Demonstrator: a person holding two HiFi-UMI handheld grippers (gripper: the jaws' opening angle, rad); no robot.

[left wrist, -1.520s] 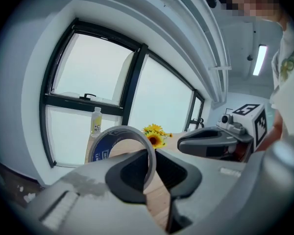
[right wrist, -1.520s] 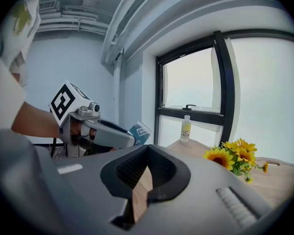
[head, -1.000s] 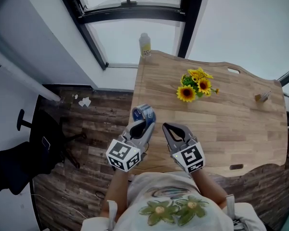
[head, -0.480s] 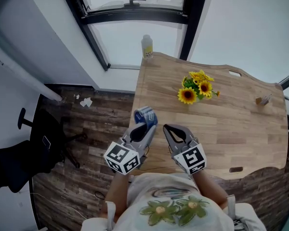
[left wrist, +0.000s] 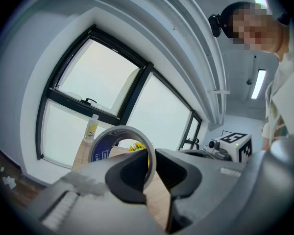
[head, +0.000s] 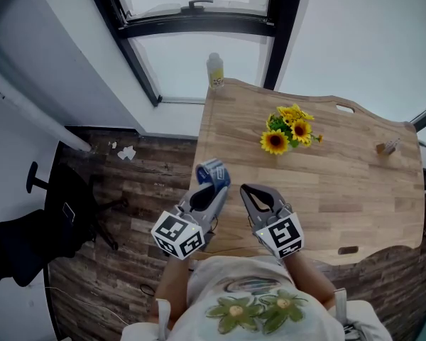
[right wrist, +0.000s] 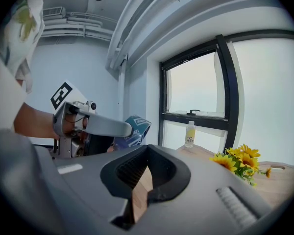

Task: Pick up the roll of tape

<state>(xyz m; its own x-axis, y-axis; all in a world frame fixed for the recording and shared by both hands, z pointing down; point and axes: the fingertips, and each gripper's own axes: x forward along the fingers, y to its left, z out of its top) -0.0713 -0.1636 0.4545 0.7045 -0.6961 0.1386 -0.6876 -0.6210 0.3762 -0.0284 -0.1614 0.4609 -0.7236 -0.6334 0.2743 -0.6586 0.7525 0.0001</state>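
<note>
The roll of tape [head: 213,171], blue-printed with a grey rim, hangs in the air over the left edge of the wooden table [head: 341,176]. My left gripper [head: 209,184] is shut on it. In the left gripper view the ring [left wrist: 101,150] stands upright with its wall pinched between the pads. The right gripper view shows the tape [right wrist: 135,130] at the tip of the left gripper [right wrist: 118,128]. My right gripper [head: 249,190] hovers just right of it near the table's front edge, shut and empty. In its own view the right gripper [right wrist: 146,173] holds nothing.
A bunch of sunflowers [head: 287,128] lies mid-table. At the far left corner by the window stands a small bottle [head: 214,70], and a small object [head: 386,145] sits at the right. A black chair [head: 39,222] is on the floor to the left.
My left gripper has rolled slightly with the tape still in it, and its marker cube has drifted a little to the left. The right gripper has stayed put.
</note>
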